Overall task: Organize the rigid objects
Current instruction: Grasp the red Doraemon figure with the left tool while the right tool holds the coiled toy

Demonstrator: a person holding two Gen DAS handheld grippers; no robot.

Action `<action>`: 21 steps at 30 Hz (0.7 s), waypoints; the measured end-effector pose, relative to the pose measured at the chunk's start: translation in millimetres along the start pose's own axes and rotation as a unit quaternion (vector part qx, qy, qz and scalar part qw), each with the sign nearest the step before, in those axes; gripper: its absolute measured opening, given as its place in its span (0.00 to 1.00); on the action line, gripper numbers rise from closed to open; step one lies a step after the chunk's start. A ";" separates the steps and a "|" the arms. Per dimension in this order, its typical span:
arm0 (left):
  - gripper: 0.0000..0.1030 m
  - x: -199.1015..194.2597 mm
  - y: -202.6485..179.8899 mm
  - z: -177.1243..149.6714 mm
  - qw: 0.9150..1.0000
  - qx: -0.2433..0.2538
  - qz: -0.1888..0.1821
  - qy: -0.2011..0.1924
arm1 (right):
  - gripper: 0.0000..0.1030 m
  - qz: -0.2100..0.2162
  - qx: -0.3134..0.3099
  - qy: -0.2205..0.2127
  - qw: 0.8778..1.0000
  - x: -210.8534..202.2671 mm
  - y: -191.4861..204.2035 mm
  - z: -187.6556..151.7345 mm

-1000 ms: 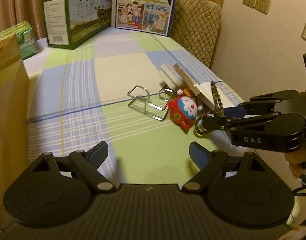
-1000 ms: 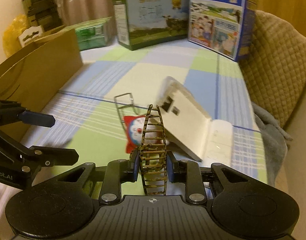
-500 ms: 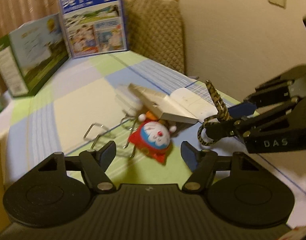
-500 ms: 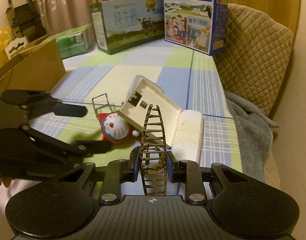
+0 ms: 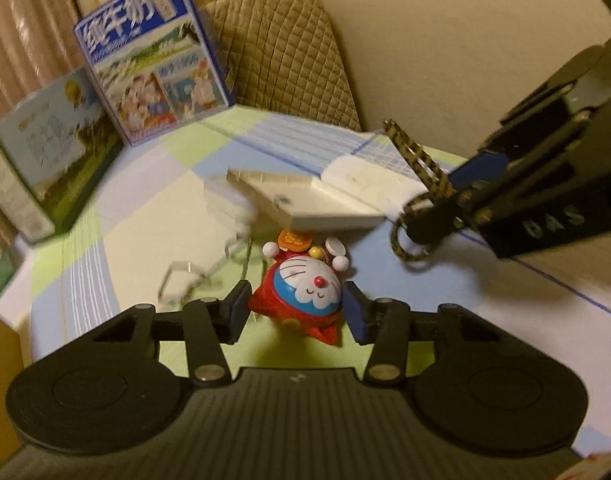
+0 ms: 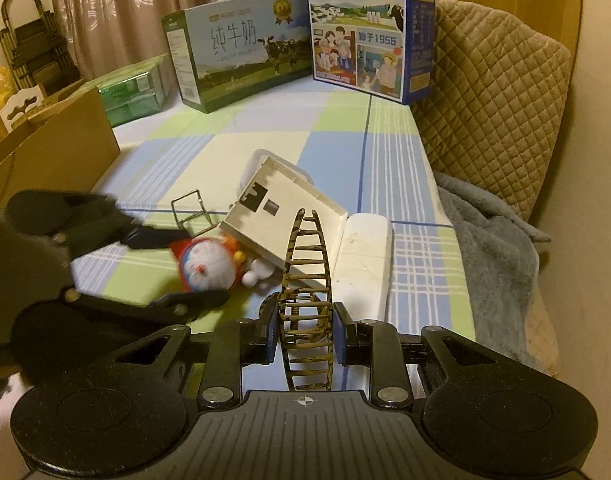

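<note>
A red and blue cartoon cat toy [image 5: 305, 292] lies on the checked cloth, just in front of an open white box [image 5: 305, 200]. My left gripper [image 5: 296, 308] has it between its jaws, which are closing, and both pads touch the toy's sides. From the right wrist view the same toy [image 6: 207, 266] sits between the left gripper's [image 6: 191, 268] black fingers. My right gripper [image 6: 305, 332] is shut on a tortoiseshell hair claw clip [image 6: 305, 280] and holds it upright above the cloth, to the right of the toy. In the left wrist view the right gripper [image 5: 441, 200] holds the clip [image 5: 417, 160] beside the box.
A bent wire stand [image 6: 191, 212] lies left of the white box [image 6: 281, 220]. A blue milk carton [image 6: 369, 28] and a green one [image 6: 241, 48] stand at the back. A cardboard box [image 6: 53, 140] is at the left. A quilted cushion [image 6: 493, 92] and grey blanket [image 6: 497, 248] are at the right.
My left gripper came forward to the toy, rolled, and narrowed its wide jaws around it. The right gripper kept the clip and shifted only slightly.
</note>
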State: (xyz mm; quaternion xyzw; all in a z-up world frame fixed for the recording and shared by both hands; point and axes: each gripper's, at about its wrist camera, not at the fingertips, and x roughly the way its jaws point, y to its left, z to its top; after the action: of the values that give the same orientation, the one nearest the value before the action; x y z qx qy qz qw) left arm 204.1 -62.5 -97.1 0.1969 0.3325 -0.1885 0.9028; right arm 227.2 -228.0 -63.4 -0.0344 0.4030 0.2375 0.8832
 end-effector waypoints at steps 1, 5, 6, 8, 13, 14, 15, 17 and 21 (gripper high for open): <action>0.43 -6.3 1.8 -4.0 1.000 -0.017 -0.003 0.007 | 0.23 0.002 0.000 0.000 1.000 -0.9 1.6 -0.5; 0.42 -34.1 8.5 -25.0 0.996 -0.083 -0.018 0.027 | 0.23 0.014 -0.007 0.004 1.000 -4.8 10.7 -1.9; 0.43 -39.3 9.4 -29.4 0.995 -0.093 -0.021 0.028 | 0.23 0.017 -0.009 0.005 1.000 -5.4 13.4 -2.1; 0.43 -45.8 10.8 -35.2 0.994 -0.104 -0.020 0.027 | 0.23 0.022 -0.011 0.006 1.000 -6.0 18.0 -2.4; 0.55 -42.6 7.0 -37.7 0.997 -0.076 -0.024 0.025 | 0.23 0.024 -0.011 0.007 1.000 -7.2 23.8 -1.2; 0.55 -40.1 6.6 -37.2 0.997 -0.069 -0.023 0.026 | 0.23 0.023 -0.011 0.007 1.000 -7.5 24.1 -0.9; 0.56 -37.6 6.5 -36.5 0.997 -0.065 -0.023 0.026 | 0.23 0.022 -0.011 0.007 1.000 -7.9 24.3 -0.7; 0.56 -33.5 6.4 -35.9 0.997 -0.062 -0.026 0.026 | 0.23 0.021 -0.011 0.007 1.000 -8.6 24.5 -0.6; 0.41 -27.3 4.7 -30.9 0.998 -0.049 -0.038 0.029 | 0.23 0.016 -0.009 0.010 1.000 -7.7 23.9 -0.8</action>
State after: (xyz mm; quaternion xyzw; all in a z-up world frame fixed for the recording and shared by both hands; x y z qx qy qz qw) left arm 170.8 -37.9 -99.3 0.1445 0.3752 -0.2006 0.8934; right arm 211.7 -210.1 -55.2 -0.0380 0.4104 0.2546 0.8748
